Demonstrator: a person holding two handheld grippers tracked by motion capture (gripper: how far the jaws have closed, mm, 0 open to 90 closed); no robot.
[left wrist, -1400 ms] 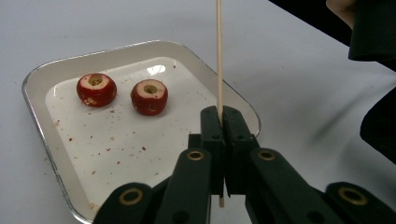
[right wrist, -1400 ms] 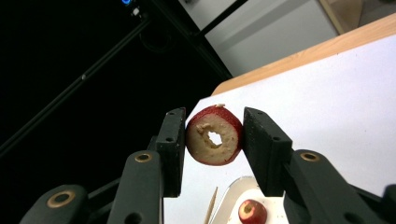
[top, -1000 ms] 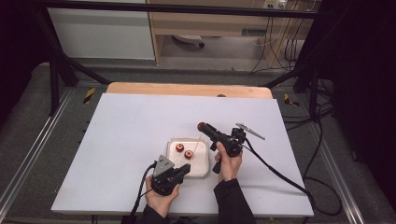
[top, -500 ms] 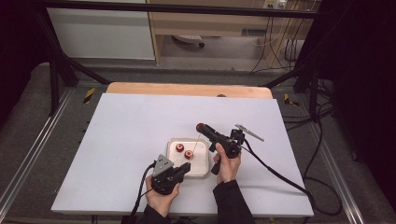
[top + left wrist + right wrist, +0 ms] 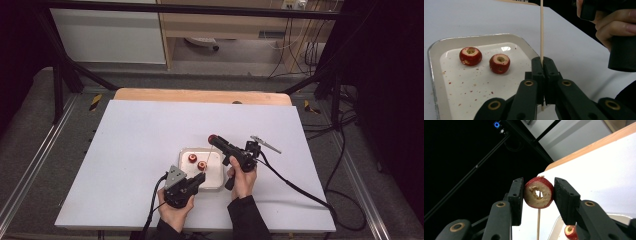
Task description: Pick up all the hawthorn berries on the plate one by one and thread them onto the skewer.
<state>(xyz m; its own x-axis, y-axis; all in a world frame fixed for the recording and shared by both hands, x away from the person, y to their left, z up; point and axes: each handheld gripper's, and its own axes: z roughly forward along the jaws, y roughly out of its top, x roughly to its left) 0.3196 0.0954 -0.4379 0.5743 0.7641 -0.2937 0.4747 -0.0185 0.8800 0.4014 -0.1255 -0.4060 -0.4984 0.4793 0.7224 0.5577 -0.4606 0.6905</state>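
Right claw (image 5: 537,195): closed on a cored red fruit piece (image 5: 538,192), gripped at its two red sides, with the cut face and its through-hole turned toward the claw's camera. In the high view this claw (image 5: 213,138) is raised just past the far right corner of the tray (image 5: 218,181), the fruit a red spot at its tip.

Left claw (image 5: 543,65): shut tight on a thin wooden skewer (image 5: 541,27), which stands upright from between the jaws. In the high view the left claw (image 5: 200,179) sits at the tray's near edge. The skewer's upper end runs out of the top of the left gripper view; its lower end pokes out just below the jaws. In the right gripper view the skewer (image 5: 538,225) rises directly beneath the held fruit; whether its tip touches or enters the hole cannot be made out.

Tray: white, with a raised rim, scattered red crumbs on its floor. Two more cored fruit pieces (image 5: 470,56) (image 5: 499,63) lie side by side in its far half, apart from each other and from the rim.

Table (image 5: 140,130): open white surface left of and beyond the tray. The right hand (image 5: 242,180) stands just right of the tray. The tray's near corner is cut off by the left claw.
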